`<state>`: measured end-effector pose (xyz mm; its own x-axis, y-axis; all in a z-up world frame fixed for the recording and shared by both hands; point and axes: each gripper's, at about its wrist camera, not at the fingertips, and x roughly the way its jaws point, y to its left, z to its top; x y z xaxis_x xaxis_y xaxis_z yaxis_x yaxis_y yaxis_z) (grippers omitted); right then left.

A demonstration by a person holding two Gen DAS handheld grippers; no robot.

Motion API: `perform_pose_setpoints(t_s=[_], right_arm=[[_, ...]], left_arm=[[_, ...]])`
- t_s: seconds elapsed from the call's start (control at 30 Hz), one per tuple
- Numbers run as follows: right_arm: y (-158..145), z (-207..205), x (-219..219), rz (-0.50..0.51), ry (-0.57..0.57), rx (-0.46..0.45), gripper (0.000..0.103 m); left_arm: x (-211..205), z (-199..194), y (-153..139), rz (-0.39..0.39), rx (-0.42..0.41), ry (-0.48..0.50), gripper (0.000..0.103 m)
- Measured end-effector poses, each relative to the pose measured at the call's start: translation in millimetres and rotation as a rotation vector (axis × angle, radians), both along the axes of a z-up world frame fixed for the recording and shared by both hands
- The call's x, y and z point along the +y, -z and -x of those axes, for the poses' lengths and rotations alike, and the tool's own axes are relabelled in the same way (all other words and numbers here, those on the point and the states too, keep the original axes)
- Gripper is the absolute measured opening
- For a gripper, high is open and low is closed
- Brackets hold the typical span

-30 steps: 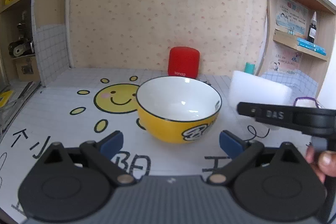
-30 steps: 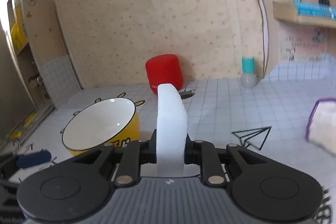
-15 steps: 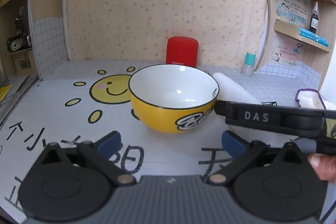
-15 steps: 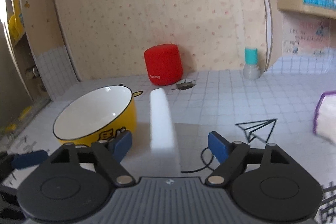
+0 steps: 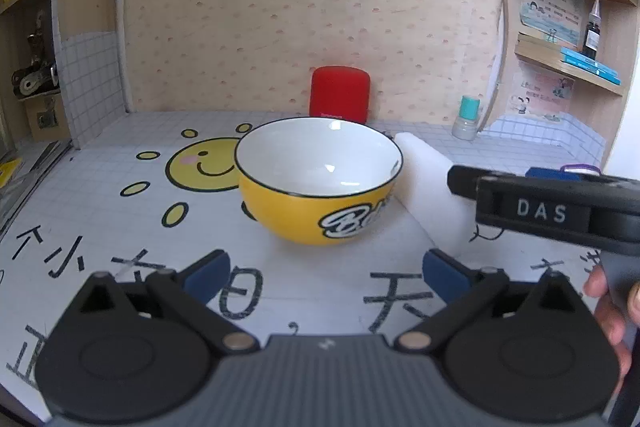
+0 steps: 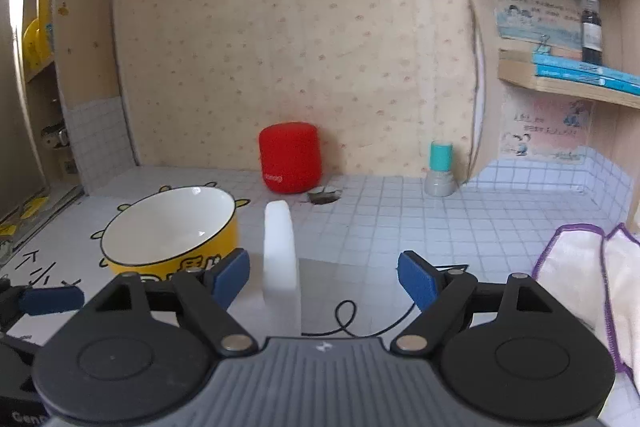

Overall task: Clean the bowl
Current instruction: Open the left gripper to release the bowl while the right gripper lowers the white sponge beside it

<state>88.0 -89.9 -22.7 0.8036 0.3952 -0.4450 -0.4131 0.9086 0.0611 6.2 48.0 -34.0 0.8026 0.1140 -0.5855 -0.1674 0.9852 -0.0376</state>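
My right fingers point(image 6: 324, 277) spread, free of white foam sponge point(image 6: 280, 259); left fingers point(image 5: 324, 273) spread, empty. Only right view shows purple-edged white cloth point(image 6: 576, 275); yellow ceramic bowl point(image 5: 318, 179) in both.

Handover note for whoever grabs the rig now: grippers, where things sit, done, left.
Left gripper: open, empty, aimed at the yellow bowl.
Right gripper: open, nothing gripped; the white sponge stands on edge on the mat between its jaws, touching neither pad.
Bowl upright on the mat, sponge just to its right; whether they touch is unclear. White cloth at far right.
Done: bowl's inside looks clean; whether it was wiped I cannot tell.
Left: confirm the bowl needs no more wiping.
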Motion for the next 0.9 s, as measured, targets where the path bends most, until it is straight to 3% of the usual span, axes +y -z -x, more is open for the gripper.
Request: perform_pose_setpoints(t_s=[0.23,0.47,0.53,0.9], right_arm=[[-2,13,-5,0.025,-0.06,0.01,0.082],[-4,33,-6,0.106,-0.069,-0.038,0.095],[-6,36,-8,0.101,-0.061,-0.041,0.101],[-9,40,-24,0.078,0.046,0.034,0.103]], left_arm=[[-4,4,0,-0.014,0.001,-0.015,0.103],[-7,11,4,-0.017,0.035,-0.044,0.103],[-7,12,2,-0.028,0.041,-0.062,0.103],[-20,19,-4,-0.142,0.071,-0.108,0.103]])
